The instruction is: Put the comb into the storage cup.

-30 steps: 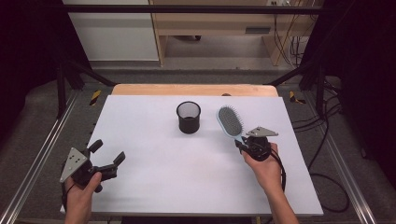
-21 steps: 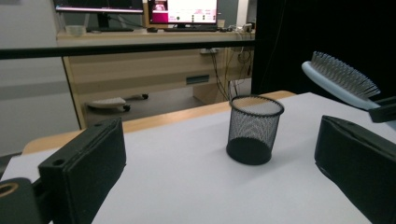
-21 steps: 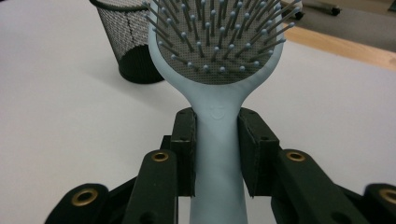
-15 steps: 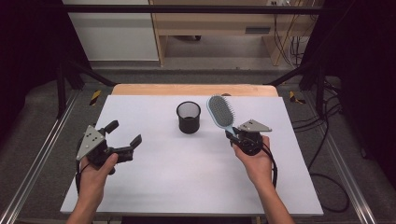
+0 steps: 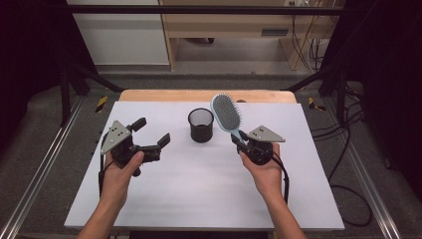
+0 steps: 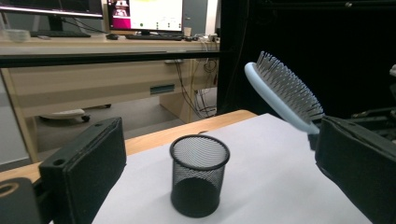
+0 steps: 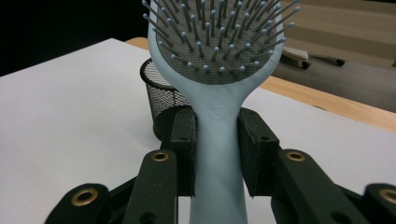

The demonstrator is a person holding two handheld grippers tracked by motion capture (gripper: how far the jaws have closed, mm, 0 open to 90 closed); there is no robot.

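Observation:
A black mesh cup (image 5: 201,124) (image 6: 199,173) stands upright at the middle back of the white table (image 5: 199,189). My right gripper (image 5: 238,139) (image 7: 215,154) is shut on the handle of a light blue hairbrush (image 5: 225,113) (image 7: 219,60). The brush is lifted off the table, head up and leaning toward the cup, just to its right. Left of the cup, my left gripper (image 5: 149,135) is held above the table, open, with nothing between its jaws. It faces the cup, and the brush (image 6: 283,93) shows beyond it.
A wooden strip (image 5: 199,94) runs along the table's far edge. Black frame posts (image 5: 67,64) stand at the back corners and cables (image 5: 348,149) trail on the floor at the right. A desk with monitors (image 6: 144,14) lies behind the table.
My right gripper has carried the brush left and raised its head toward the cup. The left gripper has moved up and right, closer to the cup, still open.

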